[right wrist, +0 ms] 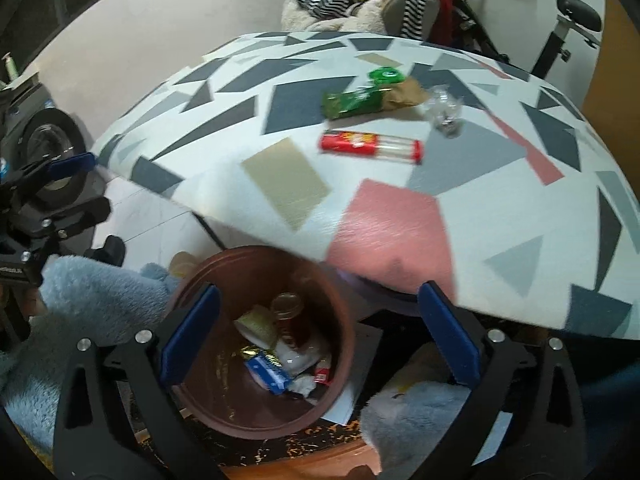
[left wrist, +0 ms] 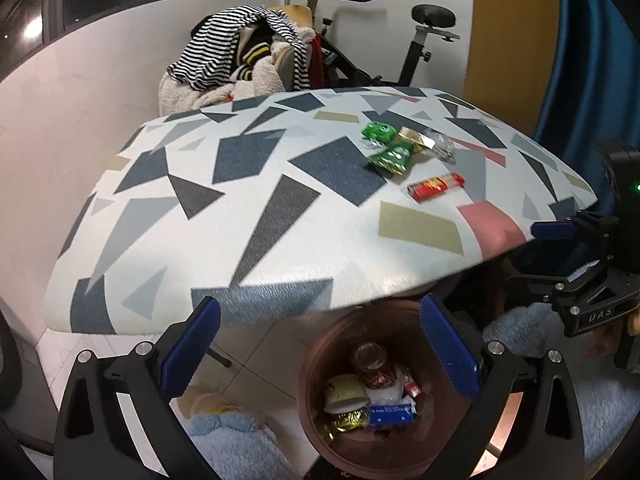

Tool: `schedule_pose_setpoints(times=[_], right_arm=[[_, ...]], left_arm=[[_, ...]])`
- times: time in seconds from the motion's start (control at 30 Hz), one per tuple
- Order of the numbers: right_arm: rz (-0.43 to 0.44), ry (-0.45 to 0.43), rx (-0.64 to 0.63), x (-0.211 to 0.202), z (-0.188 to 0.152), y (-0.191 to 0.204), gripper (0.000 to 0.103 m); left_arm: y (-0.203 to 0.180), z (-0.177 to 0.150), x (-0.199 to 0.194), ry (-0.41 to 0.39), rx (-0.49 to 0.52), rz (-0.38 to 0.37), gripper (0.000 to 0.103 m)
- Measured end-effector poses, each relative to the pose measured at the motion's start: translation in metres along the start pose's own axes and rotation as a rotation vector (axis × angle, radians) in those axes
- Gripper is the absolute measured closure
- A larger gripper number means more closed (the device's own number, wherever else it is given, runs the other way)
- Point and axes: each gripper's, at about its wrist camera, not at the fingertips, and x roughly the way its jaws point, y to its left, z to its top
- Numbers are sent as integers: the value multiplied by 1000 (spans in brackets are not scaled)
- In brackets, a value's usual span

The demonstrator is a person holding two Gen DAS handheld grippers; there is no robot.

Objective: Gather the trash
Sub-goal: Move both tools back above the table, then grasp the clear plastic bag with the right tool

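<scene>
1. White walls, an exercise bike and a chair heaped with striped and fleecy clothes stand behind a counter covered in a white cloth with grey, blue, pink and beige geometric patches.
2. On the counter lie the remaining bits of trash, close together: a round green wrapper, a flat green foil packet, a gold foil wrapper, a crumpled clear plastic wrapper and, nearer the edge, a red tube-shaped snack pack.
3. Below the counter's near edge stands a round brown bin, holding a paper cup, a can, a blue packet and gold foil.
4. Left gripper hangs over the bin, jaws wide apart and empty.
5. Right gripper also hangs over the bin, jaws spread fully, nothing between them.
6. Pale blue fleecy sleeves flank the bin.
</scene>
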Motion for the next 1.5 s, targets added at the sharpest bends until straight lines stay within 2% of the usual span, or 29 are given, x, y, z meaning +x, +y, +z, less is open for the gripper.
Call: schedule_pose_setpoints(times=[0.1,0.33,0.57,0.77,0.93,1.23,1.5], right_arm=[[-16,-10,6,-2,6,-9,6],[10,-20,79,-6,18,-39,5],[-20,-32,50,-4,28,-50,6],[7,-7,68,2,36,-65,5],[-63,-8,24,5,41,-66,6],[-90,-24,32,9,48,-78,6],[-61,-15,76,14,56,-97,6]], left_arm=[[1,9,0,-20,-18,12,6],[0,30,2,-50,-54,9,6],[-4,47,9,-68,-39,13,6],[-3,58,18,-53,-45,6,6],[-2,66,26,-55,-41,20,6],[-2,78,37,-53,-41,13,6],[-7,82,42,-54,-31,-8,6]])
